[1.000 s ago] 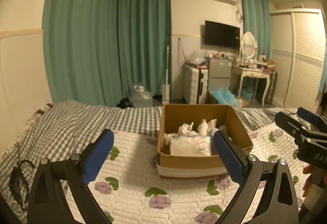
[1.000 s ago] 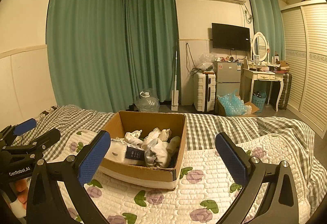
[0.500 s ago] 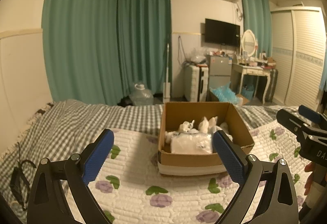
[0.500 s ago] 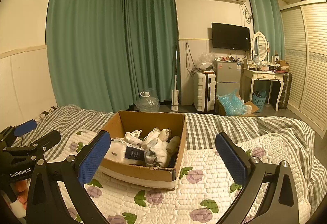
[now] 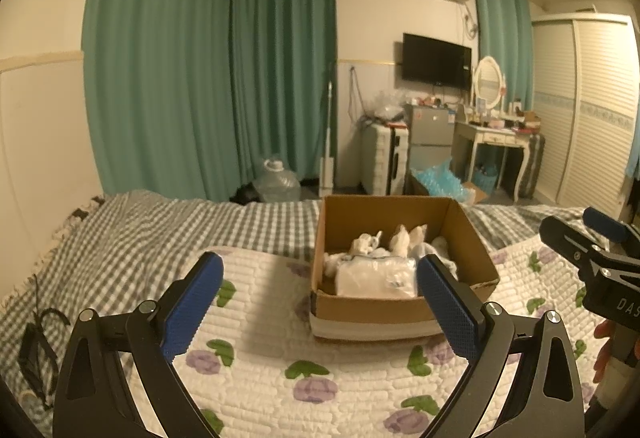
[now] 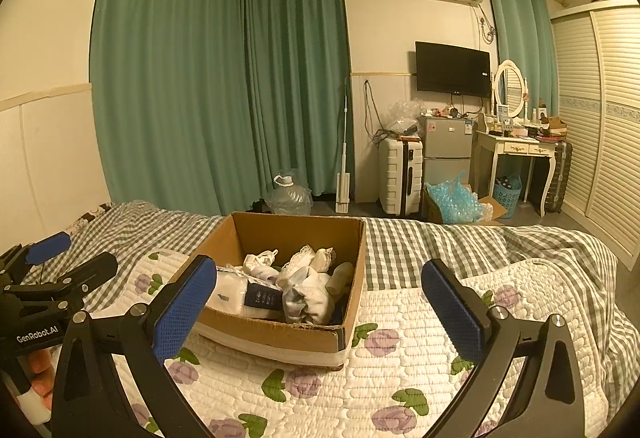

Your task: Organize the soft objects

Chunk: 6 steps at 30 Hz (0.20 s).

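Note:
An open cardboard box [image 5: 394,308] stands on the bed's quilt; in the right wrist view the box [image 6: 280,334] is left of centre. It holds a white wrapped pack [image 5: 374,278] and several white soft cloth items [image 6: 308,286]. My left gripper [image 5: 320,294] is open and empty, hovering in front of the box, slightly to its left. My right gripper [image 6: 320,302] is open and empty, in front of the box, slightly to its right. Each gripper shows at the edge of the other's view.
The bed has a white floral quilt [image 6: 400,378] over a grey checked sheet [image 5: 140,230]. A black cable [image 5: 36,334] lies at the bed's left edge. Beyond the bed stand a water jug [image 6: 288,198], suitcase, small fridge, dressing table and wardrobe.
The left wrist view has shifted slightly, so the box sits a little lower and nearer. Both grippers stay open and empty.

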Motion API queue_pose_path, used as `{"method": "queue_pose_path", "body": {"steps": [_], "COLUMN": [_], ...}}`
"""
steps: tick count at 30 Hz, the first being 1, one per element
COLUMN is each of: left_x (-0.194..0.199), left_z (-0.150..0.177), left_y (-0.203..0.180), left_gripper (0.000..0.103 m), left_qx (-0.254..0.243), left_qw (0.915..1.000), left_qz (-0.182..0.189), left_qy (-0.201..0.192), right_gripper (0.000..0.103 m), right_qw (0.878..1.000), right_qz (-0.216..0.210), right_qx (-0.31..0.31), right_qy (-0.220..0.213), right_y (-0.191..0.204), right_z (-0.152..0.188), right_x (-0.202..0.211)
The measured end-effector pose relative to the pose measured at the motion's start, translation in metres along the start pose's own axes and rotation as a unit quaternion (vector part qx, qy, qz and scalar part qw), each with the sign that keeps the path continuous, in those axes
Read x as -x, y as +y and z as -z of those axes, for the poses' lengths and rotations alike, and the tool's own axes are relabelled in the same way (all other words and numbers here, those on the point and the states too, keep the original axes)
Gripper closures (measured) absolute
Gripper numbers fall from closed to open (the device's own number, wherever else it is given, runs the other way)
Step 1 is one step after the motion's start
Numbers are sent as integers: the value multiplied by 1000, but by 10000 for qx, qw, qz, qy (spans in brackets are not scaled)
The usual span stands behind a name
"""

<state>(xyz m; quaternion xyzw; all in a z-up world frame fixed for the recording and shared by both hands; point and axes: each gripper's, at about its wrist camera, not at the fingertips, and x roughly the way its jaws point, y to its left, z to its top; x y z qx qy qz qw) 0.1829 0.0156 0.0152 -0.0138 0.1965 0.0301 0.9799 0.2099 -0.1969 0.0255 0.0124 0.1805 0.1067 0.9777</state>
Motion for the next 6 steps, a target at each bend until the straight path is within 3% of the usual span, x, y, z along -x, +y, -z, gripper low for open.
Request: {"method": "queue_pose_path", "body": {"steps": [6], "left_x": [-1], "left_z": [0], "left_y": [2], "left_gripper": [4], "left_qx": [45], "left_qw": [10000], "left_qz": [8], "left_qy": [39], "right_gripper": [0], "right_qw": [10000], "right_qz": [-16], "right_qx": [-1], "right_qy": [9], "right_y": [0], "right_z": [3], "right_x": [0]}}
